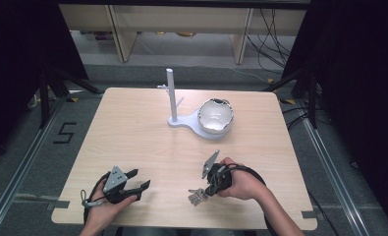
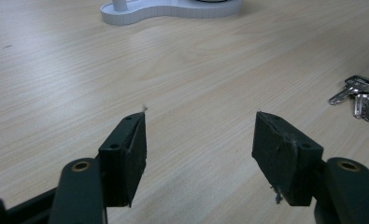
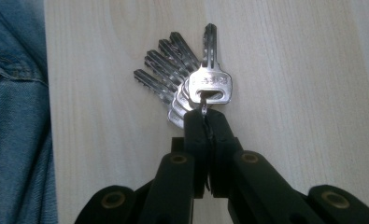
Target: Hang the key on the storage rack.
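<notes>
Pinching the bunch of keys (image 3: 191,77) by its ring, my right gripper (image 3: 204,122) sits pressed together — my left gripper (image 2: 201,140) spread wide, holding nothing.

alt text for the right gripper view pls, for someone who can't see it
The right gripper has its two black jaws shut on the ring of a bunch of keys, a fan of silver keys spread over the light wooden table. Blue denim fabric runs down the view's left edge.

A lab: black curtains (image 1: 14,73), floor rails (image 1: 14,182), loose cables (image 1: 275,34) around a lone wooden table (image 1: 132,142).
</notes>
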Demonstrator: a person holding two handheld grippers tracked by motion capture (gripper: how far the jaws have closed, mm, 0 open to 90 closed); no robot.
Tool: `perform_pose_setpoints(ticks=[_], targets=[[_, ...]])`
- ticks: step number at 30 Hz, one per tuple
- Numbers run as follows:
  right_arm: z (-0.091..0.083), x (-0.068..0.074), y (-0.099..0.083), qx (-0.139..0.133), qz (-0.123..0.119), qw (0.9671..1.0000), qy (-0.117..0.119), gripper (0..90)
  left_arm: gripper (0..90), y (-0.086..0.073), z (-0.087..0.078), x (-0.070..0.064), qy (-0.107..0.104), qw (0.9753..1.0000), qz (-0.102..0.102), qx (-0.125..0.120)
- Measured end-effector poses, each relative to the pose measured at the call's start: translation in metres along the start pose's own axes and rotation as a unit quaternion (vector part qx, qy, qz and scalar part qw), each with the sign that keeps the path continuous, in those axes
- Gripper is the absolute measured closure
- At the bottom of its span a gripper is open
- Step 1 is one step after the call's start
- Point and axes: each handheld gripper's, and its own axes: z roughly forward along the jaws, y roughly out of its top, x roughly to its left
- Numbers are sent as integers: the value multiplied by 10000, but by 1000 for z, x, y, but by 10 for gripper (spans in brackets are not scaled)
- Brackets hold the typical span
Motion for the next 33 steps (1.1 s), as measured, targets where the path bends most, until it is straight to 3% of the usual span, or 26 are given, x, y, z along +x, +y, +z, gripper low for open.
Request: perform_pose_setpoints(ticks=[2,5,7,10,15,17,19,20,21,22,23,24,25,26,27,30,31,33], targets=[[-3,-1,1,-3,-58,10000,-3,895,350,1,0,-1,14,10000,-1,5],[-16,0,4,82,157,9998,-71,896,349,2,1,-2,-52,10000,30,-34],[-20,-3,7,2,-48,10000,-45,896,348,3,1,-3,-57,10000,71,2],[-28,-2,10,52,66,9999,-120,896,347,4,1,-5,-60,10000,66,2],[-42,-3,17,153,132,9996,-208,896,345,15,6,-16,-370,9989,270,6],[-47,-4,21,162,91,9995,-269,897,342,20,12,-23,-642,9975,288,-69],[-53,-4,26,179,67,9993,-315,896,335,29,24,-38,-932,9947,445,27],[-53,-4,26,179,67,9993,-315,896,340,29,24,-38,-932,9947,445,27],[-56,-5,31,155,-9,9993,-345,896,348,34,33,-49,-1161,9919,516,33],[-56,-5,31,155,-9,9993,-345,896,347,34,33,-49,-1161,9919,516,33],[-59,-5,35,165,41,9991,-385,896,350,39,43,-61,-1371,9889,575,76],[-59,-5,35,165,41,9991,-385,896,354,39,43,-61,-1371,9889,575,76],[-60,-6,39,139,43,9990,-421,896,363,43,52,-73,-1536,9862,622,74],[-61,-7,41,63,-43,9991,-421,896,371,45,57,-78,-1586,9853,628,88],[-62,-7,43,129,69,9989,-438,896,379,46,61,-82,-1607,9848,650,118],[-63,-8,48,63,187,9986,-496,896,408,48,75,-92,-1494,9864,648,219],[-63,-11,50,-7,38,9988,-489,896,414,49,78,-93,-1467,9867,659,245],[-63,-11,51,-54,41,9988,-479,896,421,50,84,-96,-1434,9876,576,261]])
